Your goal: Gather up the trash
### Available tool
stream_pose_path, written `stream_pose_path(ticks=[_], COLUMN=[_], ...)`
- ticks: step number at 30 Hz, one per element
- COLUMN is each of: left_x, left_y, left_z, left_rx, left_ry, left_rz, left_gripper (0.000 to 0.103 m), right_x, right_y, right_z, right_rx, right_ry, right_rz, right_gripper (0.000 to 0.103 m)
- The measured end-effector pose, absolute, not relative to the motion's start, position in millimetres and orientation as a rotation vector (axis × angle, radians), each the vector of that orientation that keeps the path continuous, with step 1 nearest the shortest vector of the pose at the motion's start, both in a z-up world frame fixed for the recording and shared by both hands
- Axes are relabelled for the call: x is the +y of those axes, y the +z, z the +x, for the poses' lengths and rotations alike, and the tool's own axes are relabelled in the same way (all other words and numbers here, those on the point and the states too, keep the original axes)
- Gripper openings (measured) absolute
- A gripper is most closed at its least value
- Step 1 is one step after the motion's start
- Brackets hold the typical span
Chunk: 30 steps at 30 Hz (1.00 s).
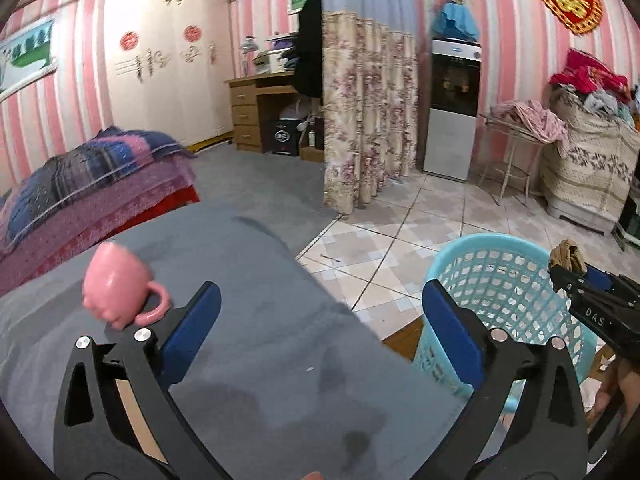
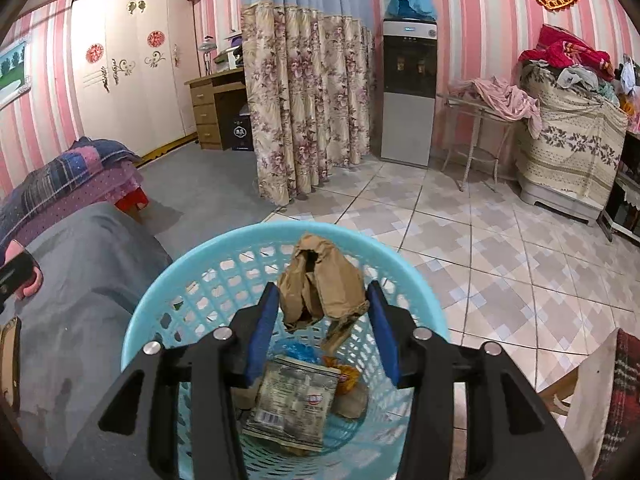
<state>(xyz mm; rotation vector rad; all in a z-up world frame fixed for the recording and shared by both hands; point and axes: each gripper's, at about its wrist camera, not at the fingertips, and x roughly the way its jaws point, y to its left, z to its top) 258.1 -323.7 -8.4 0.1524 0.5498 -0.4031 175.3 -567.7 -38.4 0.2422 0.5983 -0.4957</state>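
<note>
My right gripper (image 2: 322,300) is shut on a crumpled brown paper bag (image 2: 320,280) and holds it over the mouth of a light blue mesh basket (image 2: 160,308). Inside the basket lie a printed wrapper (image 2: 292,404) and other scraps. In the left wrist view the basket (image 1: 500,280) stands on the floor to the right, with the right gripper (image 1: 568,268) and the paper (image 1: 566,254) above its rim. My left gripper (image 1: 320,312) is open and empty above a grey-covered table (image 1: 260,320).
A pink mug (image 1: 118,284) lies on the grey cover next to my left finger. A bed with folded blankets (image 1: 80,184) is at left. A floral curtain (image 1: 364,112), water dispenser (image 1: 454,108), small table and laundry pile (image 1: 592,132) stand beyond on tiled floor.
</note>
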Motion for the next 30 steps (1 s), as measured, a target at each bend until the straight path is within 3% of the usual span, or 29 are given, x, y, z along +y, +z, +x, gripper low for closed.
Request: stream_pose_path(ticks=[1,2,6,9,12,30], left_x=[-318.4,-314.0,-301.8,-294.3,-285.1,-173.6], left_y=[-7.6,-6.9,-5.6,-5.8,-4.8,22.4], left_z=[257.8,256.9,254.1,249.7,244.1,168.2], left_rx=[0.544,0.539,0.546,0.550,0.554,0.534], left_ry=[-0.390,-0.378,-0.369,-0.361,-0.343,-0.185], left_rz=[0.149,0.147,0.126,0.122,0.121,0.067], left_gripper=[0.097,0.097,0.097,0.097,0.097,0.097], right_x=[-566.3,-564.4,-560.2,-558.8,-553.7,-429.0], right_y=[-37.8,-37.2,-36.2,-31.8,-27.0,6.9], right_z=[176.2,176.6,179.1,177.4,177.1,135.0], right_rx=[0.596,0.592,0.598,0.579,0.575,0.516], right_ry=[-0.498,-0.506,-0.478,-0.468,-0.469,-0.282], right_rz=[0.236,0.225,0.220,0.224,0.209,0.069], right_gripper=[0.070,0.075,0.082,0.095,0.099,0.099])
